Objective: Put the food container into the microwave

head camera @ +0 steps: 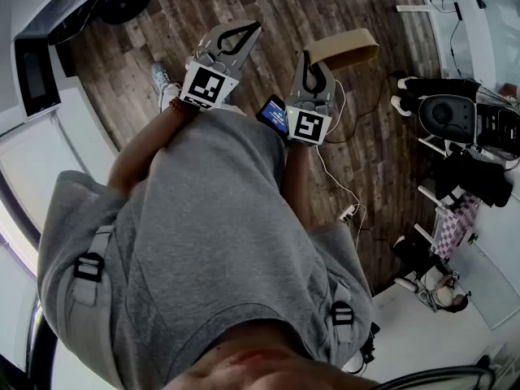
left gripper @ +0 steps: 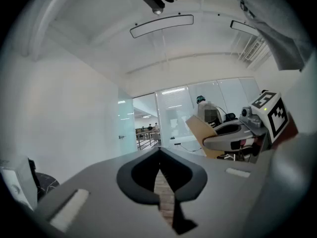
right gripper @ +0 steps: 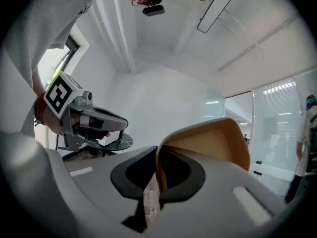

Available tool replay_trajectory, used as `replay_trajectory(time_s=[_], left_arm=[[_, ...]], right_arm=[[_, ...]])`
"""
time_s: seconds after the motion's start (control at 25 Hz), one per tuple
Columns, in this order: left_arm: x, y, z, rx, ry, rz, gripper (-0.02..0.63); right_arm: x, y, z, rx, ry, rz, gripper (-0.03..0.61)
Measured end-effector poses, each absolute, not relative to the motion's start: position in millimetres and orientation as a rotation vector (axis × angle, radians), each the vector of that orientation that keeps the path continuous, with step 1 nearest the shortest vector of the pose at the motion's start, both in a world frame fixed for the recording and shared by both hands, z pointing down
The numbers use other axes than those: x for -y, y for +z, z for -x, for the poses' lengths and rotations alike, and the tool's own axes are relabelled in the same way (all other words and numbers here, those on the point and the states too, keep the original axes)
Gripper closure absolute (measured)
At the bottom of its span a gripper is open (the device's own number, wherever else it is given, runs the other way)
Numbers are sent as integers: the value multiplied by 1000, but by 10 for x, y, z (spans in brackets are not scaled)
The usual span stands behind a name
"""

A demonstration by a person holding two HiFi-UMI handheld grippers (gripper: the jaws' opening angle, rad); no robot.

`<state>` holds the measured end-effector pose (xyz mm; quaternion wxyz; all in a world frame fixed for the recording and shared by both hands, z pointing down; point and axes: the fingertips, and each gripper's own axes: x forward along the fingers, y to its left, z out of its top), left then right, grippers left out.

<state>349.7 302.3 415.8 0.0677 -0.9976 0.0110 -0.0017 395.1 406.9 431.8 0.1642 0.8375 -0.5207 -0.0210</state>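
**A:** quick q, where was the food container (head camera: 349, 45) at that pt? couldn't work it out from the head view tbh

**B:** in the right gripper (right gripper: 157, 155). Jaws were nearly together, pinched on one side wall of the tan paper tub. The wall ran right between the pads and the rest of the tub stuck out past the tips. Couldn't tell if anything was in it, or how level it sat.

**A:** and the other claw?

**B:** left gripper (left gripper: 159, 150) was just beside the right gripper, jaws closed tip to tip w/ nothing between them. Only wood floor (head camera: 268, 6) showed thru the slot, so empty.

**A:** and the microwave (head camera: 36, 67)?

**B:** what I took for it was a white box w/ a dark door, well apart from the right gripper, off beyond the left one. Door open or not, no idea, it was too small and right at the frame edge.

**A:** so just the carry stage?

**B:** imo yeah, the tub was out over the floor, nowhere near the oven. To do it right:
- A one-wall pinch on thin paper flexes, so keep the tub level and go slow.
- Don't squeeze harder or the wall creases.
- The left claw was free, so I'd use it for the door.
- Then go in low + straight w/ the right and set the base flat before letting go.
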Motion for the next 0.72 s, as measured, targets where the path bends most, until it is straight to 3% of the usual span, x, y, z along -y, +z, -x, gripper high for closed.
replay_trajectory(time_s=[0.72], left_arm=[[-2495,4161,-2747,-363,-35,2984,612]], right_arm=[[-3293,4289,-3536,1783,-90,-2248,535]])
